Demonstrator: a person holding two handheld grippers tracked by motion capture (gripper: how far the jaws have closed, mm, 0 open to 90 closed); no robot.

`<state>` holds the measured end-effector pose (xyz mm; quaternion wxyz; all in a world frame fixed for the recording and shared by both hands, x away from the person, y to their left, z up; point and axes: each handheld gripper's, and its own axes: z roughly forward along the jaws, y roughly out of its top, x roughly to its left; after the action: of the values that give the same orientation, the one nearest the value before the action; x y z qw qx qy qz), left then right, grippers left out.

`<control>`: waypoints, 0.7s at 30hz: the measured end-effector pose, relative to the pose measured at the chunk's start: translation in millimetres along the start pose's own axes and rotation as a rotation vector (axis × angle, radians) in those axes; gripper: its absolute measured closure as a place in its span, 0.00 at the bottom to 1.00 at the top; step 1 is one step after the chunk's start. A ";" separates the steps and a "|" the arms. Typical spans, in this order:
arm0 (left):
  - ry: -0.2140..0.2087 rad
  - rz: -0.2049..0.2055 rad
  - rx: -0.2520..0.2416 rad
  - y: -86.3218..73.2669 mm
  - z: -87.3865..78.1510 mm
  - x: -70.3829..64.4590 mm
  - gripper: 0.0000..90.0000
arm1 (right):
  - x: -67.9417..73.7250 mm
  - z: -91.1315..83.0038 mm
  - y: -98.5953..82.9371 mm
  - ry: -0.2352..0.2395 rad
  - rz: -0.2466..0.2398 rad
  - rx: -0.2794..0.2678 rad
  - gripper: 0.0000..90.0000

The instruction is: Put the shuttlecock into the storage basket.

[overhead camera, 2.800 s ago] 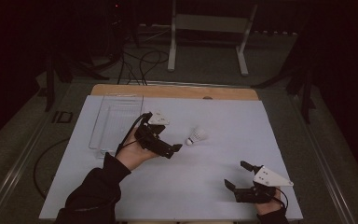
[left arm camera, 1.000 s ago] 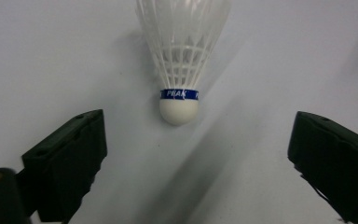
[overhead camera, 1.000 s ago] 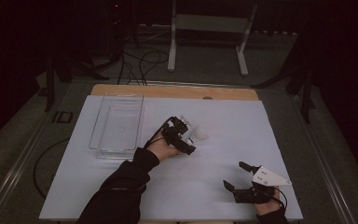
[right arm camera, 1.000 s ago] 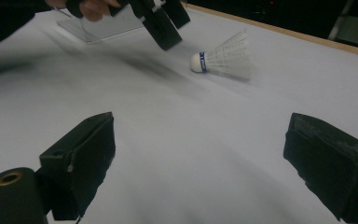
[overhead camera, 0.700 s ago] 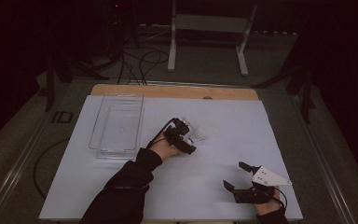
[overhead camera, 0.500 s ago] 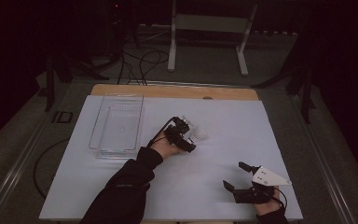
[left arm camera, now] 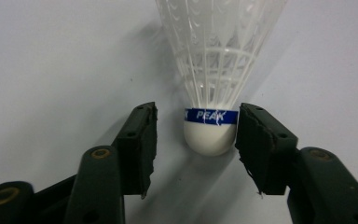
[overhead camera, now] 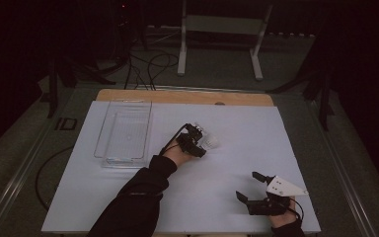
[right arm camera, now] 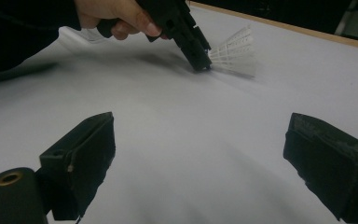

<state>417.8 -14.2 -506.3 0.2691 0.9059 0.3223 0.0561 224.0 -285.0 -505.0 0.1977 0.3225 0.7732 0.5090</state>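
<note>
Straddling the shuttlecock (left arm camera: 212, 88), my left gripper (left arm camera: 196, 140) has its fingers (left arm camera: 140, 140) spread apart on either side of the white cork head, one on each flank. The finger on one side sits just beside the cork with a sliver of gap, the other stands a little farther off, so nothing is clamped. The shuttlecock lies on its side on the pale surface (left arm camera: 51, 70), its rounded head pointing back toward my palm and its white mesh skirt fanning away beyond my fingertips; a blue band with white lettering circles it where the head meets the skirt. From the high view, my left gripper (overhead camera: 201, 144) is out near the middle of the surface, with the shuttlecock (overhead camera: 210, 142) at its tip and a clear plastic tray (overhead camera: 123, 136) lying well off to its left side. My right gripper (overhead camera: 255, 186) rests low on the surface near my edge, well apart from the shuttlecock, its fingers (right arm camera: 81, 161) wide open with nothing between them. Looking along them, I see my left hand (right arm camera: 116, 16) farther off, its gripper angled down at the shuttlecock (right arm camera: 233, 51).
</note>
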 end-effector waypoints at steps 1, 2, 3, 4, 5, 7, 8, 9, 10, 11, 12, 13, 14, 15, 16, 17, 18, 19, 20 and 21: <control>-0.005 -0.002 0.006 1.2 0.6 0.1 0.58 | 0.0 0.1 -0.1 0.000 0.001 0.000 0.10; -0.005 -0.001 0.004 1.8 1.1 0.1 0.59 | 0.3 0.2 0.0 0.000 0.002 0.001 0.10; -0.005 -0.001 0.004 1.8 1.1 0.1 0.61 | 0.3 0.2 0.0 0.001 0.001 0.002 0.10; -0.012 0.012 0.020 3.8 2.8 -1.3 0.63 | 0.3 0.1 0.1 0.001 0.000 0.001 0.10; -0.012 0.012 0.020 3.8 2.8 -1.3 0.64 | 0.3 0.0 0.2 0.001 -0.002 0.001 0.10; -0.006 0.021 0.030 5.5 3.9 -2.3 0.65 | 0.3 0.0 0.2 0.000 -0.001 0.001 0.10; -0.009 0.021 0.038 7.0 4.2 -2.5 0.65 | -0.2 -0.2 0.0 0.002 0.002 0.003 0.10; -0.010 0.018 0.044 7.8 4.3 -2.2 0.65 | -0.2 -0.2 0.0 0.002 0.002 0.003 0.10; -0.008 0.012 0.050 9.2 4.7 -1.9 0.67 | -0.5 -0.1 -0.1 0.002 0.003 0.004 0.10; -0.009 0.009 0.057 10.2 4.7 -1.7 0.67 | -0.6 -0.1 -0.1 0.001 0.003 0.004 0.10; -0.009 0.009 0.063 10.7 4.7 -1.6 0.66 | -0.6 0.0 -0.1 0.001 0.003 0.004 0.10; -0.009 0.009 0.063 10.7 4.7 -1.6 0.66 | -0.6 0.0 -0.1 0.001 0.003 0.004 0.10; -0.007 0.013 0.071 11.7 4.9 -2.1 0.66 | -0.5 0.1 -0.1 0.001 0.003 0.005 0.10; -0.007 0.013 0.071 11.7 4.9 -2.1 0.67 | -0.5 0.1 -0.1 0.001 0.003 0.005 0.10; 0.004 0.019 0.079 12.6 5.0 -2.6 0.70 | -0.4 0.2 -0.1 0.002 0.002 0.006 0.10; 0.000 0.022 0.089 13.5 4.3 -1.9 0.72 | -0.2 -0.1 0.1 0.002 0.002 0.006 0.10; -0.001 0.021 0.090 13.8 4.3 -1.6 0.72 | -0.3 -0.1 0.1 0.001 0.002 0.006 0.10; -0.001 0.021 0.090 13.8 4.3 -1.6 0.72 | -0.3 -0.1 0.1 0.001 0.002 0.006 0.10; -0.001 0.021 0.090 13.8 4.3 -1.6 0.72 | -0.5 0.0 0.0 0.000 0.002 0.007 0.10; 0.002 0.024 0.095 14.2 4.1 -2.6 0.73 | -0.6 -0.1 0.0 -0.002 0.002 0.007 0.10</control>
<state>424.8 -26.8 -502.1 0.2246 0.9214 0.3140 0.0449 224.4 -285.5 -505.0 0.1967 0.3245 0.7745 0.5061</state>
